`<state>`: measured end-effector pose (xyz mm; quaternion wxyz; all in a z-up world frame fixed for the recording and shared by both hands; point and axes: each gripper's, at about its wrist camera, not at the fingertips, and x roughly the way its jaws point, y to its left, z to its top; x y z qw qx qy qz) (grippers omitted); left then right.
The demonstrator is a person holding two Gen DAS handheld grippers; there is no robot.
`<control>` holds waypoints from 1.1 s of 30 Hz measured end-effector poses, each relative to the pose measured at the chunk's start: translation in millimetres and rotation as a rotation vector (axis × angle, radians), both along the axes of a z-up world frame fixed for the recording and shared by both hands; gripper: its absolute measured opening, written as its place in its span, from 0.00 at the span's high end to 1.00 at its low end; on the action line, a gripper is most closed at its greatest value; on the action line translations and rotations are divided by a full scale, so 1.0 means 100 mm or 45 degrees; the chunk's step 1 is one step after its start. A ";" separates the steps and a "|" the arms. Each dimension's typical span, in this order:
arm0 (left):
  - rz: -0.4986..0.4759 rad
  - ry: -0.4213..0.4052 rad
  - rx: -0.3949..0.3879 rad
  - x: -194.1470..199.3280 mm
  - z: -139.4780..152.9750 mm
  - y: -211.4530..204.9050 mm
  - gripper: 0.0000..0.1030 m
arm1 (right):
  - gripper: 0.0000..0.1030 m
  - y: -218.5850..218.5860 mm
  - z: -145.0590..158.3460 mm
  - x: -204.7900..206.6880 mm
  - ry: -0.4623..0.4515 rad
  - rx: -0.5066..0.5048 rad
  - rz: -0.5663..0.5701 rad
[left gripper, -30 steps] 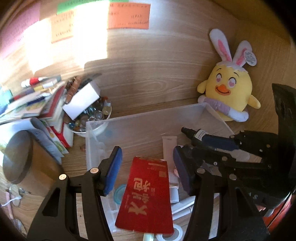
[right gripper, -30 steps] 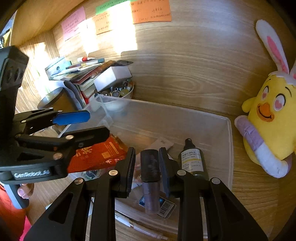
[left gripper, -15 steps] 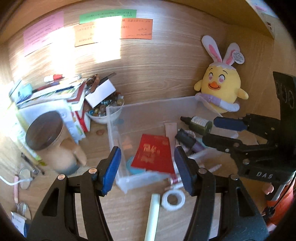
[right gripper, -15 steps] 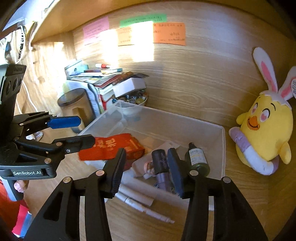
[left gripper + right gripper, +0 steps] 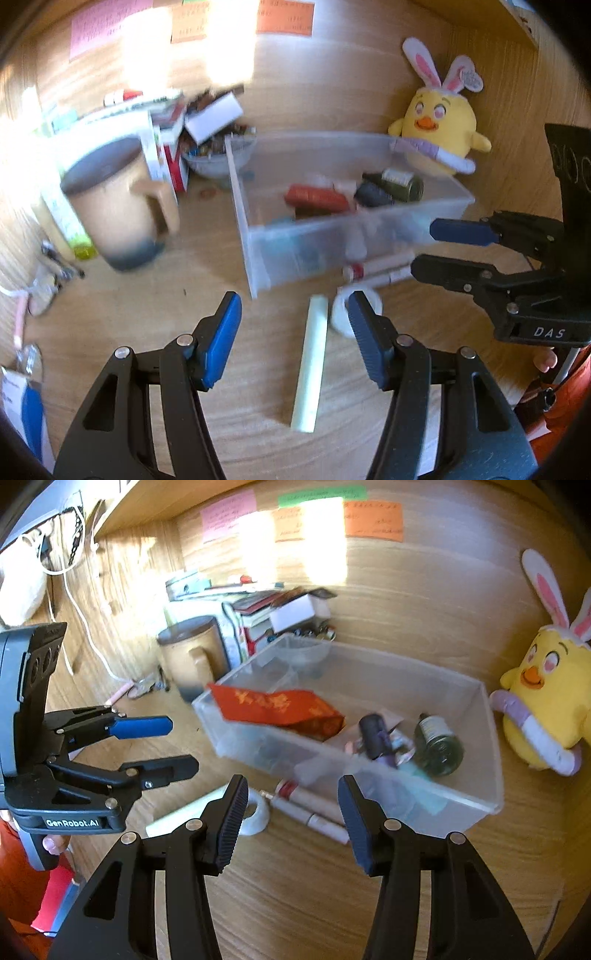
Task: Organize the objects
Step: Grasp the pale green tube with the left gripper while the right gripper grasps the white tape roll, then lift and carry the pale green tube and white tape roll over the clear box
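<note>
A clear plastic bin (image 5: 255,221) (image 5: 491,746) holds a red envelope (image 5: 317,197) (image 5: 273,709), a dark tube (image 5: 373,731) and a dark green bottle (image 5: 439,746). On the desk in front of it lie a pale green stick (image 5: 310,365), a white tape roll (image 5: 341,310) and two white markers (image 5: 314,808). My left gripper (image 5: 293,299) hangs open over the stick's far end, holding nothing. My right gripper (image 5: 291,781) is over the markers, its jaws opening with nothing between them. Each gripper also shows in the other's view, the right gripper (image 5: 424,246) and the left gripper (image 5: 183,745).
A tan lidded mug (image 5: 114,206) stands left of the bin, with stacked books, a white box and a bowl of small items behind it. A yellow plush chick (image 5: 439,125) sits at the back right. Small clutter and a cable lie at far left.
Both grippers pulled back out of the bin toward the desk's front. The right gripper opened and let go of the dark tube, which now lies in the bin.
</note>
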<state>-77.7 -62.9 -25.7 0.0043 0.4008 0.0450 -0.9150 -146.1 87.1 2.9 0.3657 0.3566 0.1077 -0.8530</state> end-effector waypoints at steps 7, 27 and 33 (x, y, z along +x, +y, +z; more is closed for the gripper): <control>-0.028 -0.083 0.007 0.10 -0.26 0.05 0.50 | 0.54 -0.21 -0.27 0.06 -0.065 0.078 0.051; -0.089 -0.125 -0.010 0.08 -0.43 0.08 0.84 | 0.65 -0.47 -0.46 0.07 -0.059 0.164 0.080; -0.060 -0.105 -0.002 0.07 -0.38 0.05 0.86 | 0.65 -0.22 -0.33 0.10 -0.044 0.102 0.039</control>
